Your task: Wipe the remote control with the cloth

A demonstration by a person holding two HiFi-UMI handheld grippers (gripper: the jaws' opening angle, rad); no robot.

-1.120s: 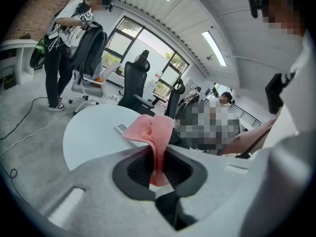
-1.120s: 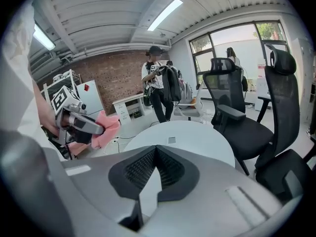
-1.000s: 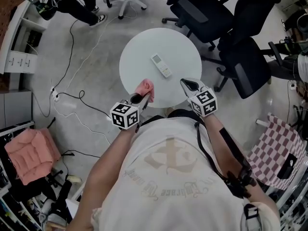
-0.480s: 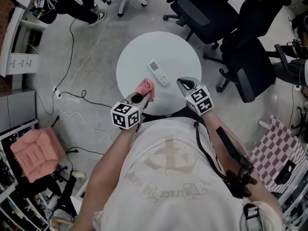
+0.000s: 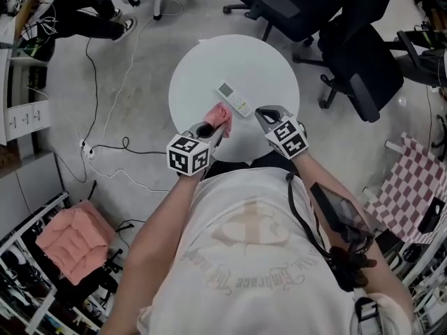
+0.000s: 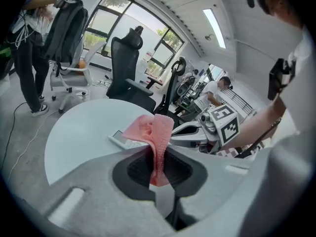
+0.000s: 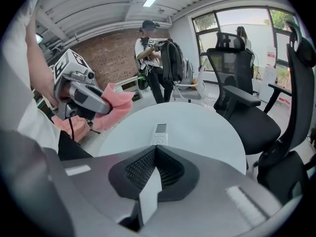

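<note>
A white remote control (image 5: 234, 98) (image 7: 159, 134) (image 6: 123, 140) lies face up near the front of the round white table (image 5: 209, 61). My left gripper (image 5: 211, 130) (image 6: 158, 154) is shut on a pink cloth (image 5: 222, 114) (image 6: 153, 132) that bunches out past its jaws, just left of the remote and above the table's near part. My right gripper (image 5: 264, 116) (image 7: 154, 152) is shut with nothing in it, its tips just right of the remote's near end. In the right gripper view the left gripper with the pink cloth (image 7: 111, 107) shows at left.
Black office chairs (image 5: 300, 5) (image 5: 363, 68) stand beyond and right of the table. Cables (image 5: 105, 89) run over the grey floor on the left. A person (image 7: 150, 58) stands in the background. A folded pink cloth (image 5: 73, 239) rests on a shelf at lower left.
Both grippers have come forward and lower toward the remote. The pink cloth now sits close beside the remote's near end.
</note>
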